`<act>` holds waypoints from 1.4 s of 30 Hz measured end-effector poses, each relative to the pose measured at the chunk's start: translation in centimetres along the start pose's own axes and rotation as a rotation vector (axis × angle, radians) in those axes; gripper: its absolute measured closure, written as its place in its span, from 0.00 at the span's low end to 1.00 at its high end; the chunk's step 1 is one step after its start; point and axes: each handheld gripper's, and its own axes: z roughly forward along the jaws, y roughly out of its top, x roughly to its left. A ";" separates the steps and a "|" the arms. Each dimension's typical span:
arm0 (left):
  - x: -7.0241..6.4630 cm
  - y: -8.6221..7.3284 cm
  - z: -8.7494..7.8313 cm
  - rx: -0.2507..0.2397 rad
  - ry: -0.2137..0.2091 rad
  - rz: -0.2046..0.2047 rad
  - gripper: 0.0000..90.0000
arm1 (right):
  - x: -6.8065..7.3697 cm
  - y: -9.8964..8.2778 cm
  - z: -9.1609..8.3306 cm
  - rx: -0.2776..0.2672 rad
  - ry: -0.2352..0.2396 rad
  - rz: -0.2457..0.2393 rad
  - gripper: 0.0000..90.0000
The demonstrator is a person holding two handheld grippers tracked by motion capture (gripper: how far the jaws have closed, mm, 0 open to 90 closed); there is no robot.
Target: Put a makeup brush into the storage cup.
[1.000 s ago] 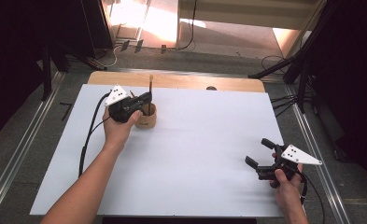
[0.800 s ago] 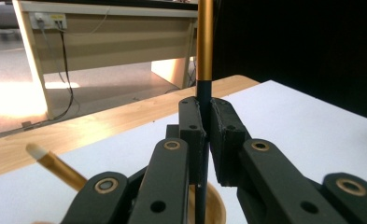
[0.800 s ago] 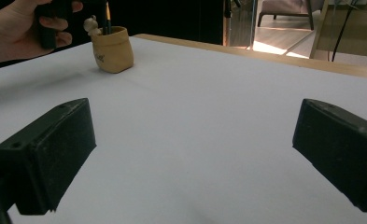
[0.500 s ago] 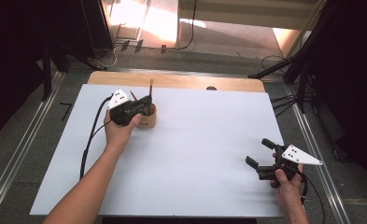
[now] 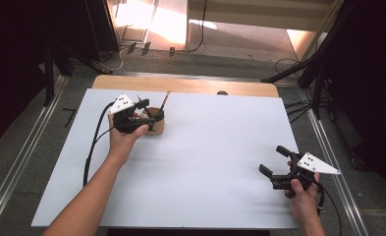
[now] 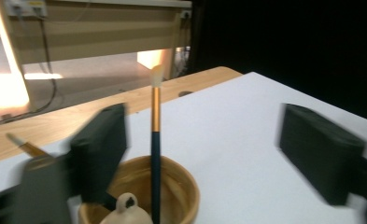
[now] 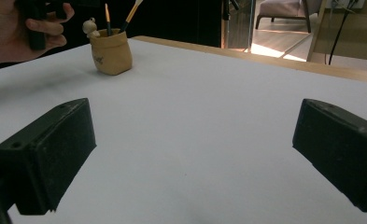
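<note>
bench (image 5: 205,162): white top, wooden strip along far edge; most of the surface bare, wide open room centre and near side.
pot (image 5: 156,121): small tan holder, far-left part of bench, near the far edge. in left gripper view its round wooden rim (image 6: 181,179) sits low between the jaws.
brush (image 6: 155,140): dark handle, gold ferrule, pale tip, upright in pot, just beside the left jaw in left gripper view; touching or not, cannot tell (blur). a 2nd brush (image 7: 108,18) w/ dark tip also stands in pot. small pale figure (image 6: 127,210) at pot's near rim.
left tool (image 5: 144,110): held in left hand (image 5: 124,137), right over the pot; jaws spread wide, nothing gripped.
right tool (image 5: 274,161): held in right hand (image 5: 301,194), near-right corner, close to right edge, well apart from pot; jaws spread wide, nothing between them, bare white top ahead.
beyond bench: grey floor (image 5: 28,162), metal rails both sides, dark stands far right.
</note>
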 end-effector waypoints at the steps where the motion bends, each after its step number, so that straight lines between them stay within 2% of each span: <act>1: 0.0 0.0 -0.2 0.007 -0.016 0.008 0.08 | 0.0 0.0 0.0 0.000 -0.001 0.000 0.00; 2: 0.0 0.1 -0.4 0.005 -0.022 0.015 0.01 | 0.0 0.0 0.0 0.001 -0.002 -0.001 0.00; 3: -0.1 0.1 -0.6 0.006 -0.021 0.029 0.00 | 0.0 0.0 0.0 0.000 -0.003 -0.003 0.00; 5: -0.3 0.2 -1.0 -0.001 -0.015 0.036 0.00 | 0.0 0.0 0.0 -0.001 -0.006 0.000 0.00; 7: -0.3 0.2 -1.4 -0.012 -0.031 0.039 0.00 | 0.0 0.1 0.0 -0.005 -0.009 -0.001 0.00; 9: -0.2 0.0 -1.9 -0.014 -0.029 0.040 0.00 | 0.0 0.1 -0.1 -0.008 -0.010 -0.002 0.00; 13: 0.0 -0.4 -2.8 -0.026 -0.034 0.029 0.00 | 0.0 0.1 -0.1 -0.007 -0.013 -0.001 0.00; 21: 0.2 -1.3 -4.6 -0.031 -0.021 0.048 0.00 | 0.0 0.1 0.0 -0.009 -0.009 0.002 0.00; 23: 0.2 -1.6 -4.9 -0.040 -0.029 0.044 0.00 | 0.0 0.1 0.0 -0.008 -0.007 0.004 0.00; 30: 0.0 -2.2 -5.7 -0.026 -0.030 0.062 0.00 | 0.1 0.2 0.1 -0.006 -0.007 -0.001 0.00; 35: -0.2 -2.5 -6.3 -0.031 -0.040 0.052 0.00 | 0.1 0.1 0.2 -0.006 -0.008 -0.001 0.00; 39: -0.4 -2.9 -6.7 -0.010 -0.025 0.065 0.00 | 0.1 0.1 0.2 -0.007 -0.009 0.002 0.00; 42: -0.4 -3.1 -7.2 -0.017 -0.025 0.058 0.00 | 0.1 0.1 0.2 -0.006 -0.009 0.000 0.00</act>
